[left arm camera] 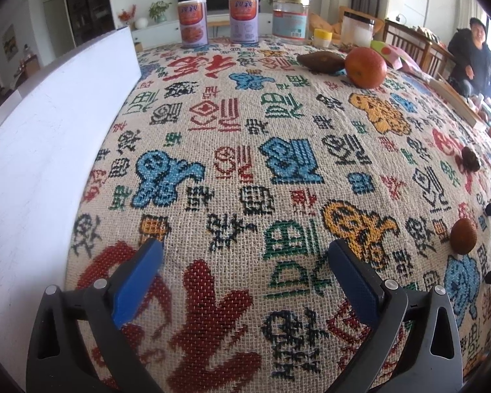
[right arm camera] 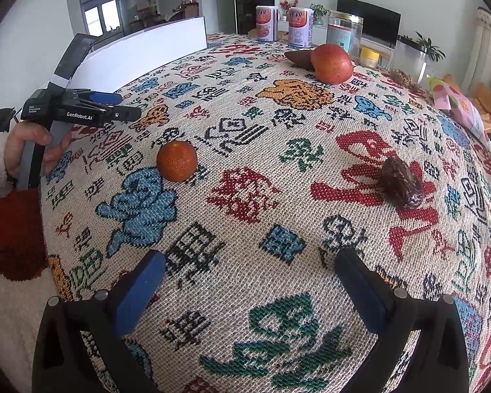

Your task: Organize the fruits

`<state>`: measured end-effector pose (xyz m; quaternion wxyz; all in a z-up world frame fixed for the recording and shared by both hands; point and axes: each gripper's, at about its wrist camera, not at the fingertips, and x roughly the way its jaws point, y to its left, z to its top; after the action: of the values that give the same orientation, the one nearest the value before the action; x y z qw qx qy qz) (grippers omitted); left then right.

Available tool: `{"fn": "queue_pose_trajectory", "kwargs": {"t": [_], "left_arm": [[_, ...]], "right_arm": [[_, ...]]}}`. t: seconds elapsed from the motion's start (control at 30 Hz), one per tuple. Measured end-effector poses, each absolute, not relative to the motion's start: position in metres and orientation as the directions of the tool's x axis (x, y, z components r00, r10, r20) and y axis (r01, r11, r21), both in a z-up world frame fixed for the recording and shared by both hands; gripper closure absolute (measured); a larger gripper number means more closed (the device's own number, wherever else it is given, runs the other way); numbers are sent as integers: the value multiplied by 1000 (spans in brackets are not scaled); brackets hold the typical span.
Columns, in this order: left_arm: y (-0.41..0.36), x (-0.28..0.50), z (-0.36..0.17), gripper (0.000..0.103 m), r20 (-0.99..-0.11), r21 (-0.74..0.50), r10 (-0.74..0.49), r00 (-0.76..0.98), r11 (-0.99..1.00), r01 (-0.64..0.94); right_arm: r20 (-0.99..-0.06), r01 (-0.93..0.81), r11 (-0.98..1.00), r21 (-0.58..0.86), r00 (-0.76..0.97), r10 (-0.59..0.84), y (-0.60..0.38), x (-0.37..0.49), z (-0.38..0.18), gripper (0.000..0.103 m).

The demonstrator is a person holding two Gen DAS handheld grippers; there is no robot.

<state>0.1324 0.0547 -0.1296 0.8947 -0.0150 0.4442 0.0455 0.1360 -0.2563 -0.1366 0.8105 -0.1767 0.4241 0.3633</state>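
Both tongs hover spread and empty over the patterned tabletop (right arm camera: 278,170): the right tongs (right arm camera: 248,290) nearest, the left tongs (left arm camera: 244,276) likewise. Ahead of the right tongs a small orange (right arm camera: 176,161) lies to the left and a dark date (right arm camera: 401,183) to the right, well apart. Farther back a red apple (right arm camera: 331,64) touches a brown fruit (right arm camera: 299,58), before two cans (right arm camera: 300,27)

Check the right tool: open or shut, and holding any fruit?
Open and empty. In its own wrist view the right tool has blue pads set wide apart, with only patterned tablecloth between them.
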Motion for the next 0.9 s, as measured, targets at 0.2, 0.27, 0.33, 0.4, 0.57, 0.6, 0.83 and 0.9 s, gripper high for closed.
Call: {"fn": "queue_pose_trajectory", "kwargs": {"t": [0.2, 0.27, 0.33, 0.4, 0.57, 0.6, 0.83, 0.9], "left_arm": [[49, 128, -127, 1, -777, 100, 171, 606, 984, -149], [54, 130, -128, 1, -789, 65, 139, 599, 988, -144], [63, 129, -129, 1, -800, 3, 94, 593, 988, -152], [61, 130, -129, 1, -799, 16, 104, 592, 988, -152], [61, 132, -130, 1, -801, 12, 99, 591, 989, -151], [61, 132, -130, 1, -801, 11, 100, 590, 988, -152], [61, 131, -130, 1, -800, 12, 101, 591, 988, -153], [61, 131, -130, 1, -800, 14, 103, 591, 988, -154]], "right_arm": [[-825, -714, 700, -23, 409, 389, -253, 135, -138, 0], [-824, -709, 704, -20, 411, 390, -253, 136, -138, 0], [-824, -710, 704, -6, 403, 399, -255, 138, -137, 0], [-823, -711, 703, -4, 401, 401, -254, 139, -137, 0], [-824, -712, 702, -8, 402, 399, -254, 140, -137, 0], [-824, -713, 701, -7, 401, 400, -254, 140, -138, 0], [-823, -712, 702, -3, 400, 403, -254, 140, -138, 0], [-823, -711, 704, -7, 403, 400, -254, 140, -138, 0]]}}
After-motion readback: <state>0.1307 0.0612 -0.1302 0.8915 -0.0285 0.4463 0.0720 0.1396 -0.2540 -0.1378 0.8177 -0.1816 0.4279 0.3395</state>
